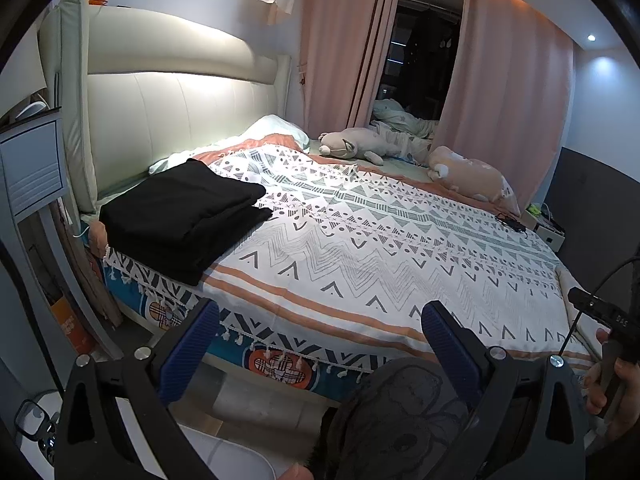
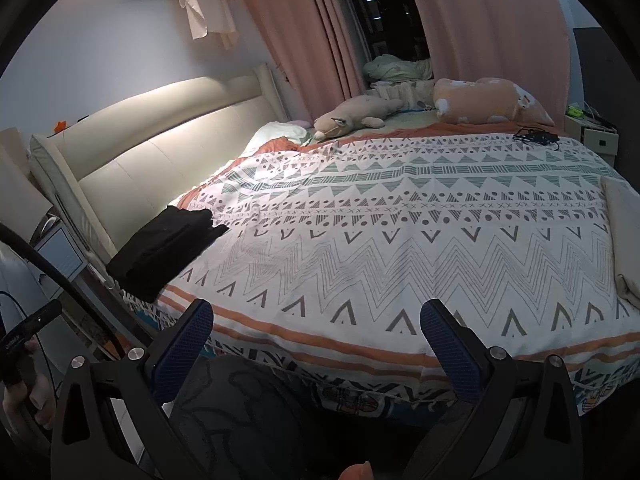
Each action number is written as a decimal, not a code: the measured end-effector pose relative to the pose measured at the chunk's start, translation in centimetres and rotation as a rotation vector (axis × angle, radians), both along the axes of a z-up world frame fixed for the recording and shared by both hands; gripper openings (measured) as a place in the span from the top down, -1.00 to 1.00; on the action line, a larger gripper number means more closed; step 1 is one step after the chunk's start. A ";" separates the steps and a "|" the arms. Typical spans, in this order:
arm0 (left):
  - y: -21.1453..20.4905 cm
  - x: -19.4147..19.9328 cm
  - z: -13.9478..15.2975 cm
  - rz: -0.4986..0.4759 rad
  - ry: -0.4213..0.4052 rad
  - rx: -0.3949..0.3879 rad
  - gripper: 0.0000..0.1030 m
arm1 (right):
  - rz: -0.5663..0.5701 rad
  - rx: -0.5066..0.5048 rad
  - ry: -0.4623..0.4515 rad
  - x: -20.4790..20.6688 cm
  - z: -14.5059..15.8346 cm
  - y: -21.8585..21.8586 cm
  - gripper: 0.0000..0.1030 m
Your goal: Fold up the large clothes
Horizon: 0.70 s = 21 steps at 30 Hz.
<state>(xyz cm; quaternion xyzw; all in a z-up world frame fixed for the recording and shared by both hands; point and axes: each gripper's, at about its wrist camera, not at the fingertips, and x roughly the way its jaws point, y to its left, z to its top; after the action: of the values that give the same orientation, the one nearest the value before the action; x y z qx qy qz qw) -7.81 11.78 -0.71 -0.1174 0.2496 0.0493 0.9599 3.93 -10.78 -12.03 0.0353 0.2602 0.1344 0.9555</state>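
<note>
Nearest the lens, both grippers hang spread and released with nothing between their blue pads: the left gripper [image 1: 320,344] and the right gripper [image 2: 318,340] each sit just off the near edge of the bed, over a dark grey printed garment [image 1: 400,412] that lies low below that edge. Beyond them the patterned bedspread [image 1: 360,248] with zigzags, triangles and orange stripes covers the bed. On its near corner by the headboard end rests a folded black garment [image 1: 180,216], stacked in neat layers, its edge reaching the bedspread's tasselled fringe. Behind it rises the cream padded headboard [image 1: 168,120]. Across the bedspread, on the bed's far side, lie a grey plush animal [image 1: 352,144] and a peach pillow [image 1: 472,176], with pink curtains [image 1: 340,40] behind them.
</note>
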 end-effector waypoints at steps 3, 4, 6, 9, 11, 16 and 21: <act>-0.1 -0.2 0.1 0.003 -0.002 0.003 -1.00 | 0.009 0.017 -0.008 -0.5 0.2 -0.1 -1.00; -0.2 -0.2 0.2 0.004 -0.004 0.004 -1.00 | 0.009 0.019 -0.012 -0.7 0.1 -0.2 -1.00; -0.2 -0.2 0.3 0.002 -0.006 0.002 -1.00 | 0.009 0.016 -0.016 -0.7 0.2 -0.1 -1.00; -0.4 -0.2 0.5 0.004 -0.013 0.006 -1.00 | 0.013 0.019 -0.021 -0.8 -0.2 -0.4 -1.00; -0.5 -0.2 0.6 0.004 -0.016 0.008 -1.00 | 0.018 0.024 -0.023 -0.9 -0.3 -0.4 -1.00; -0.8 0.0 0.8 0.003 -0.021 0.015 -1.00 | 0.024 0.019 -0.037 -0.8 -0.6 -0.4 -1.00; -0.8 0.0 0.9 0.004 -0.027 0.020 -1.00 | 0.025 0.015 -0.048 -0.9 -0.8 -0.4 -1.00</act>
<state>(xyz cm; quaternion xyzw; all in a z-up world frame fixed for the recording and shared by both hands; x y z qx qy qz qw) -7.80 10.97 0.16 -0.1091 0.2359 0.0520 0.9642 3.03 -11.14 -12.84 0.0362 0.2366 0.1494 0.9594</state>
